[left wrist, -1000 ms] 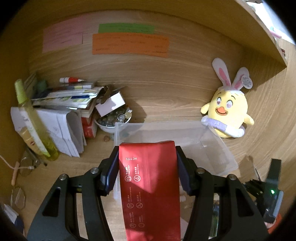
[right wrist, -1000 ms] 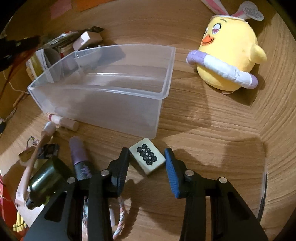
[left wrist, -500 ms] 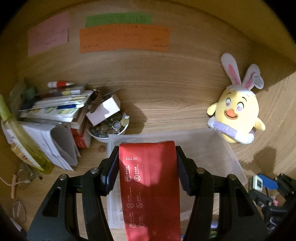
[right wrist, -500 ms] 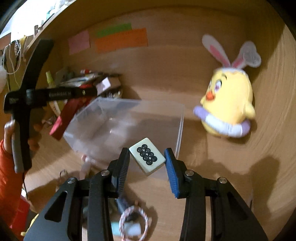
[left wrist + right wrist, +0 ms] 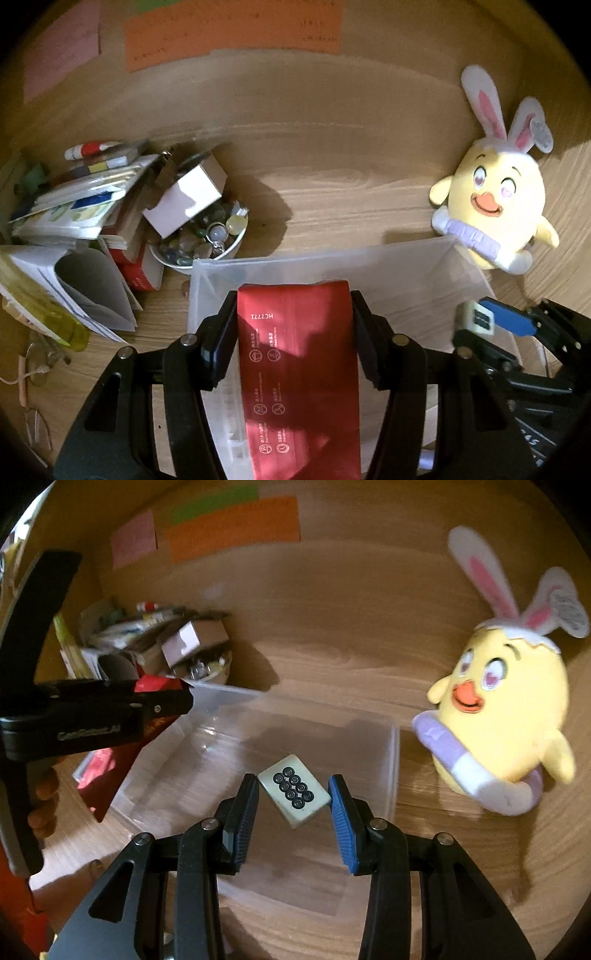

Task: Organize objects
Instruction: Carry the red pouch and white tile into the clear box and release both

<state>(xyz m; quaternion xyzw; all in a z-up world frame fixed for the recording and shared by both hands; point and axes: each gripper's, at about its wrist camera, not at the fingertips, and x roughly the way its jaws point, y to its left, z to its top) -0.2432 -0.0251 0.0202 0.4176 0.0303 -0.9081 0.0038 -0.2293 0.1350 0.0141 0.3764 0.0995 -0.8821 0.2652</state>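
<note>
A wooden desktop (image 5: 332, 206) carries a clear plastic bin (image 5: 406, 280) mid-surface, a yellow plush chick (image 5: 495, 210) at its right edge, and a bowl of stones (image 5: 207, 240) beside stacked papers (image 5: 74, 210) near the left edge

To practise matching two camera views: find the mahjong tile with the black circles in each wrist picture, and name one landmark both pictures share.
Left wrist view: the mahjong tile is at the right edge, clamped in the right gripper, above the clear bin.
Right wrist view: it is at centre, between the fingers.
Shared landmark: the yellow plush chick, right of the bin.
</note>
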